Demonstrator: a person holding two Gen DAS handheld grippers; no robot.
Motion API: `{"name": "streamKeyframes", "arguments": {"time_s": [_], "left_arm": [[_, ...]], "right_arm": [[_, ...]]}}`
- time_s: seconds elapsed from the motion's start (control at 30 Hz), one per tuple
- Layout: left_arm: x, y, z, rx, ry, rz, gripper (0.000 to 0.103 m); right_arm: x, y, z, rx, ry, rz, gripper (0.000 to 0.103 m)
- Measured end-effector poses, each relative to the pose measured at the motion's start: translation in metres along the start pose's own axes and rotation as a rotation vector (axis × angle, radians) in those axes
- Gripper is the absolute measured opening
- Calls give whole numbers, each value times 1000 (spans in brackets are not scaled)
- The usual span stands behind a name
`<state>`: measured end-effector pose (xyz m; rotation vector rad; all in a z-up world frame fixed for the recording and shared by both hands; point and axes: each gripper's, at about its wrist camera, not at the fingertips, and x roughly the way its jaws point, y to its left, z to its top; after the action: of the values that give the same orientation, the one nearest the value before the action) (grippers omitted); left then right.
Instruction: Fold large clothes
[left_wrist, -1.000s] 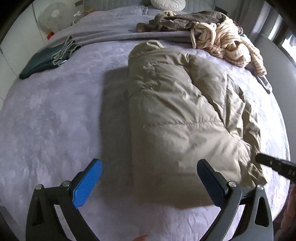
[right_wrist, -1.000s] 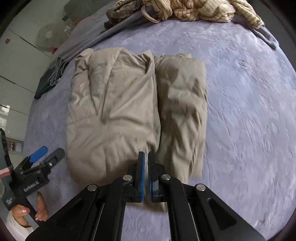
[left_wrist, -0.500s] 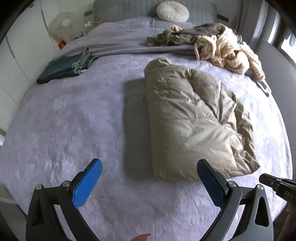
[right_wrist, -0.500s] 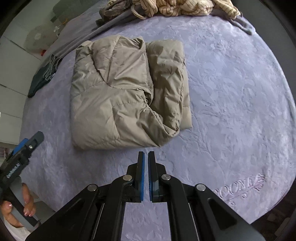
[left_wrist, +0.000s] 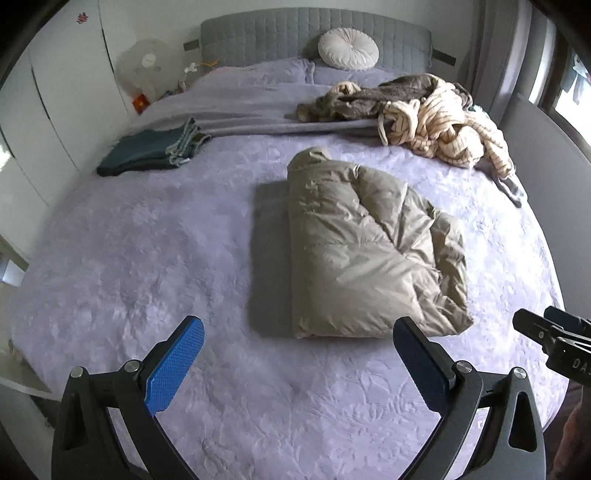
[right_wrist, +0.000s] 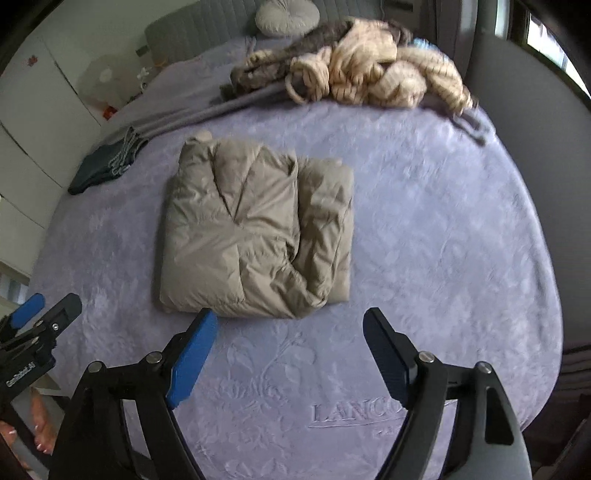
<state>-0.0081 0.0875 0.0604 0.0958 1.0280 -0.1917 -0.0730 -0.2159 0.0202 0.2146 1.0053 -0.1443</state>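
Beige puffer jacket (left_wrist: 365, 254) folded into a thick bundle, lying mid-bed on the lilac blanket (left_wrist: 147, 258); long axis running from foot edge toward the headboard (left_wrist: 314, 37)
Nothing touching the jacket; both claws apart from it, above the near strip of blanket
Left gripper (left_wrist: 297, 354): jaws wide, nothing between the pads, only blanket beyond
Right gripper (right_wrist: 290, 350): jaws opening, nothing between them; near edge of jacket just past the left pad in the right wrist view
Key relation: jacket ahead of both claws and below them; in the left wrist view bundle sits forward and to the right of centre, in the right wrist view forward and to the left, so bundle lies between the two hands, near short edge facing them
Neither hand clearly nearer; right claw looks slightly closer to the near edge, judged only from its own view
Judgement: this fold looks finished; next likely target the heap of striped and brown clothes (left_wrist: 424, 114) far right by the headboard, well apart from both claws, on the right hand's side
Folded dark garment (left_wrist: 151, 151) far left, apart from the jacket
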Motion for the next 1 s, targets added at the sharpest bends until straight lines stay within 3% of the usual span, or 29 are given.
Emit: {"name": "streamKeyframes", "arguments": {"time_s": [0.07,0.13,0.17,0.53,1.0], "left_arm": [[-13,-2,-1,-15,-10,-1,103],[-23,-3,-1,-25,-21,1,103],[-27,-4,-1,-28,-28,6,103],[-47,-4,-5,-32,-46,51,103],[-51,-4,-6,-27,-46,59,103]], "right_arm": [[-12,1,1,-13,-30,0,85],[-21,2,3,-17,-51,5,100],[-26,3,3,-18,-68,7,103],[-53,8,6,-29,-137,-14,103],[-56,6,-1,-25,-136,-26,103]]}}
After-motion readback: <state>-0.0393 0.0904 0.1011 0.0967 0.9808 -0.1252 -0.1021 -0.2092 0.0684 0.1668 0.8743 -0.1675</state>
